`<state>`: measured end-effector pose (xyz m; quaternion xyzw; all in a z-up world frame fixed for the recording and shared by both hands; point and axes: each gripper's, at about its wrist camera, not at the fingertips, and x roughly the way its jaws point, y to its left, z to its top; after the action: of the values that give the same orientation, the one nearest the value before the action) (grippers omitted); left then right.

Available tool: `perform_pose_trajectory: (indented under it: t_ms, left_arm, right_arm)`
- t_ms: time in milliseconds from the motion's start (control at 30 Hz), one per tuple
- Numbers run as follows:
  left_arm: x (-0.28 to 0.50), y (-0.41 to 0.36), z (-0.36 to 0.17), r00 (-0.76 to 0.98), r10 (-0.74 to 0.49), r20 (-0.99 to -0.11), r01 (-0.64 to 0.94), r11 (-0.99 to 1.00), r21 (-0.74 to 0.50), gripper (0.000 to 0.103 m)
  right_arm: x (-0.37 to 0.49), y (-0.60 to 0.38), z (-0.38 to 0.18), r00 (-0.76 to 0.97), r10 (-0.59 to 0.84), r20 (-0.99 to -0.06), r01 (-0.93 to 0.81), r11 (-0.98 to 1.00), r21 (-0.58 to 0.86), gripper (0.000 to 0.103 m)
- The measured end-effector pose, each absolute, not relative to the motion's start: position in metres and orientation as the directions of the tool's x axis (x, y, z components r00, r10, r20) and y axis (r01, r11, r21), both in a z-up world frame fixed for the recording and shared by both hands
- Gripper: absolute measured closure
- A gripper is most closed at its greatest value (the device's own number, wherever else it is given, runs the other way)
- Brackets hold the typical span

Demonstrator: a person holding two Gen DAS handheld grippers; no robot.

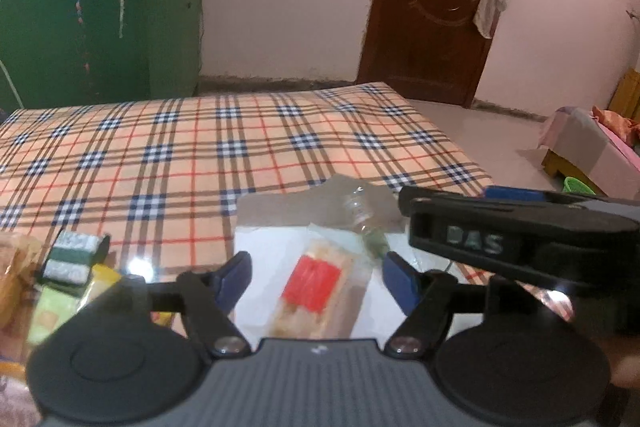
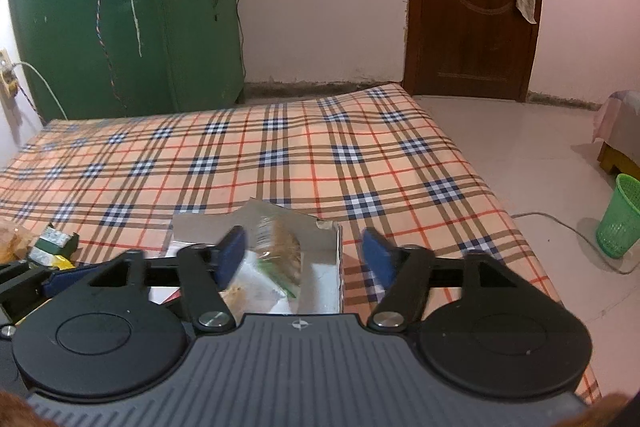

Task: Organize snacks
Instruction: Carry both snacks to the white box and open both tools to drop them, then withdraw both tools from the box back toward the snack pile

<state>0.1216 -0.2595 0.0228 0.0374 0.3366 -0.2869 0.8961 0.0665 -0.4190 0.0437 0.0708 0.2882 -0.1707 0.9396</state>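
Both my tongs over the open box on the plaid bed

My left tongs [image 1: 316, 277] gape above the box [image 2: 320, 259], over a red-labelled biscuit packet [image 1: 316, 287]; my right tongs [image 2: 304, 257] gape empty above a clear snack packet [image 2: 280, 251].

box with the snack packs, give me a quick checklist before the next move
1. Left tool open: ok, nothing pinched between its blue pads.
2. Right tool open: ok, pads stand apart and grip nothing.
3. Red-label pack lying in the box: ok, it lies flat on the box floor.
4. Clear wrapped pack settled in the box: cannot tell, it is blurred and may be loose above the floor.
5. Tools clear of each other: not ok, the right tool crowds close beside the left one over the box.
6. Snacks left outside: not ok, a green and white pack and others lie on the plaid cloth.
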Motion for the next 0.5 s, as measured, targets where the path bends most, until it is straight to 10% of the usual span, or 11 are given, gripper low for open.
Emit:
perform_pose_trajectory:
  t_ms: [100,500]
  left_arm:
    - [0.116,-0.252,0.028,0.636,-0.448,-0.628,0.505,0.857,-0.101,0.008]
    - [0.078,-0.214,0.048,0.685,-0.363,-0.632,0.448,0.894,-0.028,0.004]
  right_arm:
    - [0.051,-0.415,0.052,0.787,-0.302,-0.538,0.376,0.926,0.031,0.0]
    - [-0.012,-0.392,0.071,0.791,-0.353,-0.5,0.426,0.904,0.036,0.0]
